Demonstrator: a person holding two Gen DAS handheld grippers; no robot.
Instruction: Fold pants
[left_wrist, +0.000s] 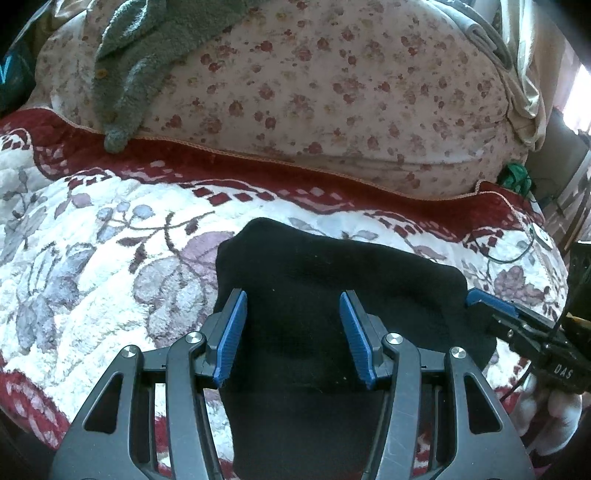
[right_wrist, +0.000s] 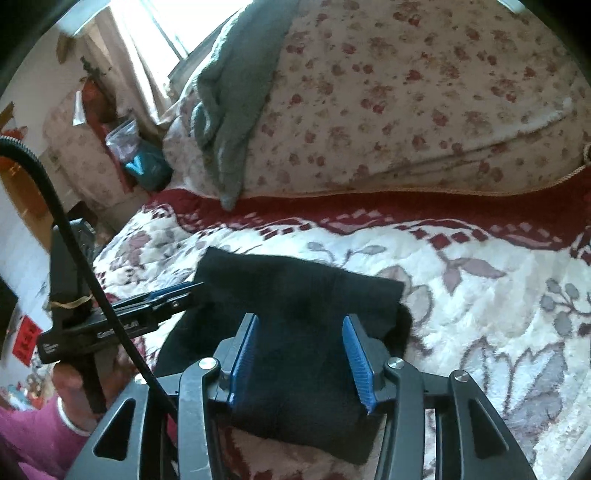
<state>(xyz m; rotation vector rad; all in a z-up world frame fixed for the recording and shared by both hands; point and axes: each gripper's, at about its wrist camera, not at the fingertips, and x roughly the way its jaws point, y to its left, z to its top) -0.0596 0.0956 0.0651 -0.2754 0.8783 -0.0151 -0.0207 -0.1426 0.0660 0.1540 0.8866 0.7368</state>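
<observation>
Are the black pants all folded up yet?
Nearly, it seems. The black pants already lie in a small bundle on the flowery blanket. Both sets of tongs, left and right, stand open over the bundle and pinch nothing. Maybe only a last tidy or one more fold is left.

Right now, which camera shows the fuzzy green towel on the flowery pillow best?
The right wrist view: the green towel drapes down the flowery pillow almost whole, to its tip by the red border. The left wrist view shows only its lower part, cut off by the top edge.
</observation>
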